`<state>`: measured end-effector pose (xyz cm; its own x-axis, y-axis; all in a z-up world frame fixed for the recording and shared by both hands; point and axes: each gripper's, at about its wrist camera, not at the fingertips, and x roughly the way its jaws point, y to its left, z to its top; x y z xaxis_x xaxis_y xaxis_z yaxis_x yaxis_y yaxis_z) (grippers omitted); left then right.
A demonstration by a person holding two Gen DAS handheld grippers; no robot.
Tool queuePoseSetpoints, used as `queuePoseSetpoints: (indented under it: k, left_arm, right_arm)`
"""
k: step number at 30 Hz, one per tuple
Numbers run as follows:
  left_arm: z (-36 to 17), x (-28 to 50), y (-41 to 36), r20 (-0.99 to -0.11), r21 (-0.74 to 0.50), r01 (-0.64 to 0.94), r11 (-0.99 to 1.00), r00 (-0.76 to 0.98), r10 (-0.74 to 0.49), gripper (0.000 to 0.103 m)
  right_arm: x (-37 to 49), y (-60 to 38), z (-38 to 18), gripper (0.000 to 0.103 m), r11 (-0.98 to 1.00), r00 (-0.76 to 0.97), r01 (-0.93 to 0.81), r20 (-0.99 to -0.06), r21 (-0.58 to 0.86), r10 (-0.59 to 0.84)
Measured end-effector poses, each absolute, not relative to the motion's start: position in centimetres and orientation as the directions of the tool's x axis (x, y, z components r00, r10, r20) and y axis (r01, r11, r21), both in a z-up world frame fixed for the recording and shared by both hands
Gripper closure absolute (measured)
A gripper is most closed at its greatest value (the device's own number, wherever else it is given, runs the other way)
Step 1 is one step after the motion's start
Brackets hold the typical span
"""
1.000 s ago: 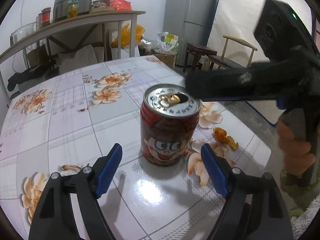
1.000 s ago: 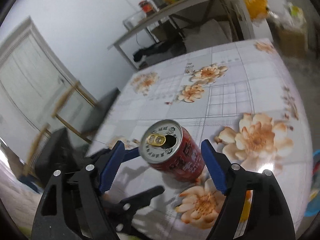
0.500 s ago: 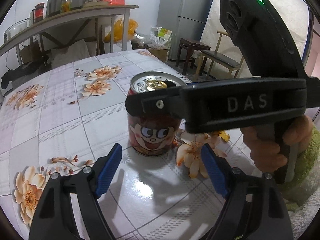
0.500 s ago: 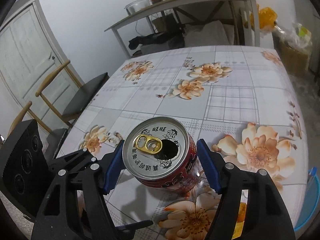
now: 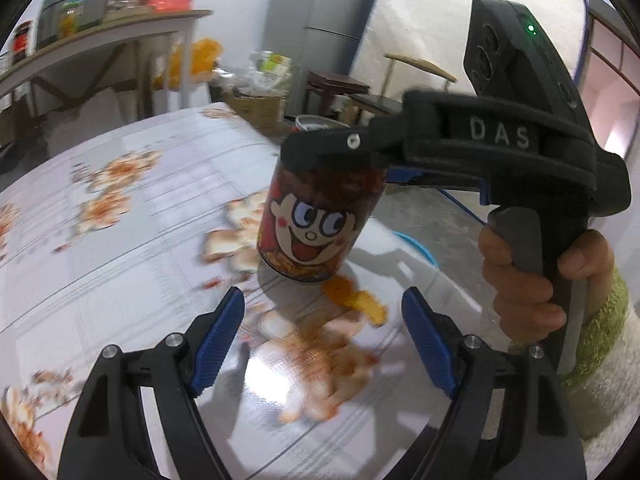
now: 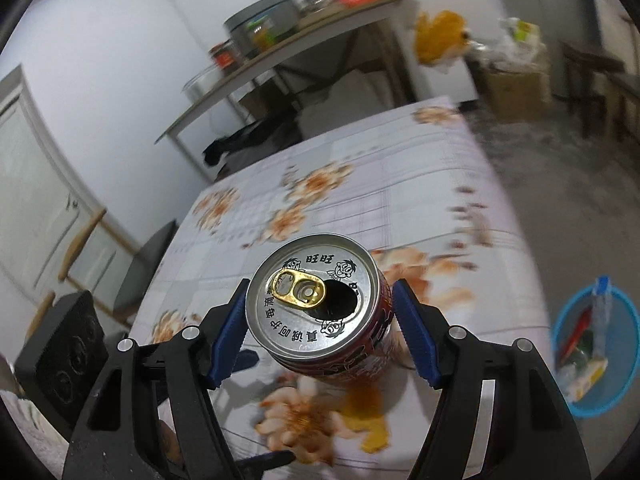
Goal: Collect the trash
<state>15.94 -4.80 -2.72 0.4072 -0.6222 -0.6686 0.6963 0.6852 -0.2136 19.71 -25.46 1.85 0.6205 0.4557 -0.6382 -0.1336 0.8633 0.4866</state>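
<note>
A red drink can [image 5: 310, 226] with a cartoon face and an open top is held tilted above the flowered table [image 5: 120, 248]. My right gripper [image 6: 320, 320] is shut on the can [image 6: 316, 308] near its top rim; it also shows in the left wrist view [image 5: 344, 152], coming in from the right. My left gripper [image 5: 322, 334] is open and empty, just in front of and below the can. Orange peel [image 5: 356, 300] lies on the table under the can and shows in the right wrist view [image 6: 370, 420].
A blue basin [image 6: 592, 348] holding trash stands on the floor right of the table. A chair [image 6: 132, 264] stands at the table's left side. A long shelf table [image 6: 288, 52] with jars, a fridge [image 5: 320, 28] and a stool [image 5: 336, 88] are behind.
My right gripper has closed on the can and lifted it off the table, tilting it. Both views have swung, and the blue basin has come into the right wrist view.
</note>
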Motion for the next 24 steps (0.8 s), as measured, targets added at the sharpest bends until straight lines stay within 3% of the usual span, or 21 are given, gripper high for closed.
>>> queuePoseSetpoints:
  k: [5,10,14,15,20,24]
  left_arm:
    - [-3.6,16.6,-8.6,-0.704,-0.176,0.727,0.664,0.379,-0.601,0.026]
    - [-5.1,17.1,-10.3,-0.762,-0.141,0.699,0.701,0.376,-0.527,0.044]
    - [-5.8,17.7,-10.6,-0.786,-0.166,0.652,0.739,0.365,-0.499,0.068]
    - [-5.8,17.7,-10.5,-0.788,-0.172,0.648,0.742,0.362,-0.499,0.080]
    - [-5.2,18.5,-11.0,-0.787,-0.191,0.649,0.736,0.347,-0.510,0.095]
    - [-3.6,18.0,-13.1,-0.769,-0.190,0.691,0.698,0.337,-0.543,0.096]
  right_arm:
    - [18.5,-29.2,2.4,0.037,0.863,0.675,-0.055,-0.618,0.502,0.402]
    - [17.1,-32.6,2.8,0.037,0.857,0.714,0.005,-0.602,0.515,0.358]
    - [15.8,-35.5,2.8,0.037,0.858,0.739,0.060,-0.601,0.510,0.305]
    - [15.5,-36.2,2.7,0.037,0.857,0.743,0.074,-0.601,0.511,0.294]
    - [13.9,-39.5,2.3,0.037,0.846,0.764,0.147,-0.602,0.513,0.232]
    - [12.4,-42.1,1.7,0.037,0.830,0.775,0.213,-0.606,0.516,0.179]
